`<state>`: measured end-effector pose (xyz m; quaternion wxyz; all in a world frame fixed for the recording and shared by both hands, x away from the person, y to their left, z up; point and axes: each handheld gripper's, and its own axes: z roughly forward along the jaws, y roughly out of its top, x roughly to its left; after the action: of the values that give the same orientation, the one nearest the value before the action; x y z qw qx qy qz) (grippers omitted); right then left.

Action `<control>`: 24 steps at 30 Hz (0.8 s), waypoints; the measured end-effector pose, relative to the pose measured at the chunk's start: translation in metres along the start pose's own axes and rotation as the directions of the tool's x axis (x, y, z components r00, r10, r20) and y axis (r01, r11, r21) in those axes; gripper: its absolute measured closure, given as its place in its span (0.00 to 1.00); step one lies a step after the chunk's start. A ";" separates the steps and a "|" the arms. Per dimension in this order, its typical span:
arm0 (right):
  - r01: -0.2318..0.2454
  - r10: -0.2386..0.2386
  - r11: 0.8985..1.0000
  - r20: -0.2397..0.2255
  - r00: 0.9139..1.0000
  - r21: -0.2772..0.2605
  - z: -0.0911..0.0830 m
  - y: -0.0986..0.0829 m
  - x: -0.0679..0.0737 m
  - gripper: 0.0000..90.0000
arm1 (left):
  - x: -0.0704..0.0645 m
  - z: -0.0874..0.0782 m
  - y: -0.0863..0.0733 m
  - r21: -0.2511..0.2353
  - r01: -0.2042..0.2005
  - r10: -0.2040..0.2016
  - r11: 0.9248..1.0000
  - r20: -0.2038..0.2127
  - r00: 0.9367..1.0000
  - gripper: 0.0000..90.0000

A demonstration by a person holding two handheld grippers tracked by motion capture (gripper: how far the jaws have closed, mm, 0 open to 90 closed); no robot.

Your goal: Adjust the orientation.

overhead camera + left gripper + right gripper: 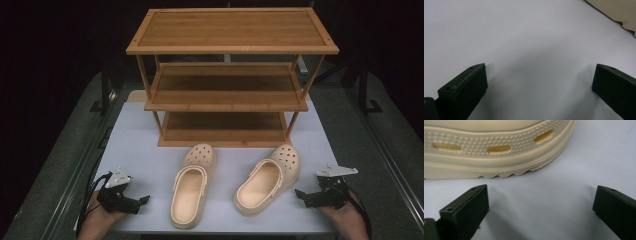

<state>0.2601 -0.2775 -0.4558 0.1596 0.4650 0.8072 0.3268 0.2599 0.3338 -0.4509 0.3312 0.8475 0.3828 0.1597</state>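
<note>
Two cream clogs lie on the white table (135, 145), toes toward the shelf: the left clog (192, 182) and the right clog (270, 177). Behind them stands a three-tier wooden shoe rack (230, 75) with bare shelves. My left gripper (142, 201) rests low at the front left, open, jaws pointing right toward the left clog, whose edge (616, 11) shows at the top right of the left gripper view. My right gripper (298, 194) sits at the front right, open, jaws pointing left at the right clog's side (494, 147), a short gap away.
The rack's bottom shelf (225, 127) opens just behind the clogs' toes. Dark floor and metal rails (80, 165) flank the table. A hand holds each gripper at the table's front edge.
</note>
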 end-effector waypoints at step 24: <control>-0.057 0.056 0.992 -0.004 0.998 -0.112 -0.028 0.045 -0.033 1.00 | 0.000 0.000 0.000 -0.001 0.005 -0.005 1.000 0.000 1.000 0.00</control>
<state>0.2907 -0.3003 -0.4067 0.1758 0.4779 0.7742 0.3759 0.2603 0.3337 -0.4512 0.3322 0.8465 0.3845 0.1590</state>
